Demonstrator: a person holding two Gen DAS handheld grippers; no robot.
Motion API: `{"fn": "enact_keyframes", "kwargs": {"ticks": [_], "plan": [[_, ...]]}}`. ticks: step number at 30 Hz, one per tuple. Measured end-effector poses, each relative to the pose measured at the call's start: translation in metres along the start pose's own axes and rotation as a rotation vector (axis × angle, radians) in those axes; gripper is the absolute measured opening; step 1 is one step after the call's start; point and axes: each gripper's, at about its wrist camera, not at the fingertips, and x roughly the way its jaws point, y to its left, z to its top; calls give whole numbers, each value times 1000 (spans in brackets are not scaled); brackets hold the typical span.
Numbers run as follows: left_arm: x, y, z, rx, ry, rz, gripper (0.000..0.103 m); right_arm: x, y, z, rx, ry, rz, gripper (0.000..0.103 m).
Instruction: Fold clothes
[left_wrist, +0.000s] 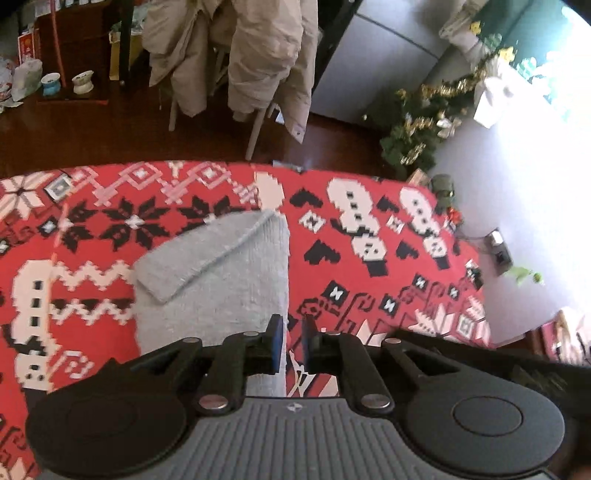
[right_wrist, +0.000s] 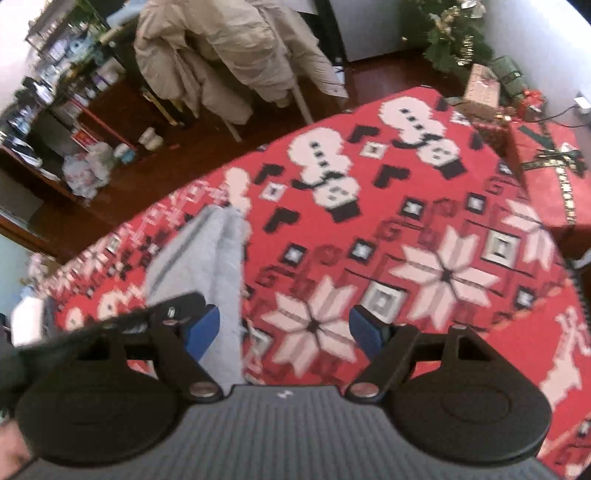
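Observation:
A grey knit sweater (left_wrist: 229, 280) lies on the red patterned tablecloth (left_wrist: 369, 266), with one sleeve folded across its top. My left gripper (left_wrist: 293, 341) hovers over the sweater's right edge, its blue pads nearly together with a narrow gap and nothing between them. In the right wrist view the sweater (right_wrist: 210, 258) lies to the left. My right gripper (right_wrist: 284, 328) is wide open and empty above the tablecloth (right_wrist: 406, 240), its left finger (right_wrist: 203, 325) near the sweater's right edge.
A chair draped with beige coats (left_wrist: 240, 55) stands beyond the table's far edge. A small Christmas tree (left_wrist: 424, 122) and wrapped gifts (right_wrist: 546, 170) are at the right. Shelves with bowls and clutter (right_wrist: 74, 110) stand at the back left.

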Motion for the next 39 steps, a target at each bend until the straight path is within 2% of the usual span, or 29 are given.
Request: {"fn": "enact_keyframes", "kwargs": {"ticks": [2,4,7,10,11,12,15,17,18,19,26,30,33,35,37,39], "plan": [[-13,11,6,-9,-22,15,9,10,9,9,3,-4,34,80],[-26,22,13,-20,-44,31,9,22,18,18,8,-3,74,72],[-25,52,24,-78,-48,70,9,48,32,34,47,10,139,63],[-12,85,37,-165,-27,68,9,77,43,49,90,18,147,62],[-6,93,40,-183,-14,63,13,85,46,53,98,18,142,62],[-1,101,43,-200,-1,58,21,93,47,57,111,16,141,63],[13,112,44,-228,37,53,27,116,49,67,152,42,130,58],[22,116,43,-240,67,42,27,116,53,68,127,34,122,37],[24,116,42,-237,74,33,27,116,55,69,113,30,119,16],[24,114,41,-231,76,29,27,116,57,69,100,25,115,6],[15,99,42,-206,37,0,27,112,70,70,2,-20,75,5],[24,92,40,-156,53,20,27,122,55,66,50,-20,77,5],[27,94,36,-158,70,27,27,136,40,61,84,5,64,7],[24,95,34,-160,69,25,27,140,33,60,102,9,71,16],[17,95,31,-149,71,29,27,129,31,58,98,-14,55,33],[11,97,28,-149,83,28,27,115,27,55,90,-20,53,33]]}}
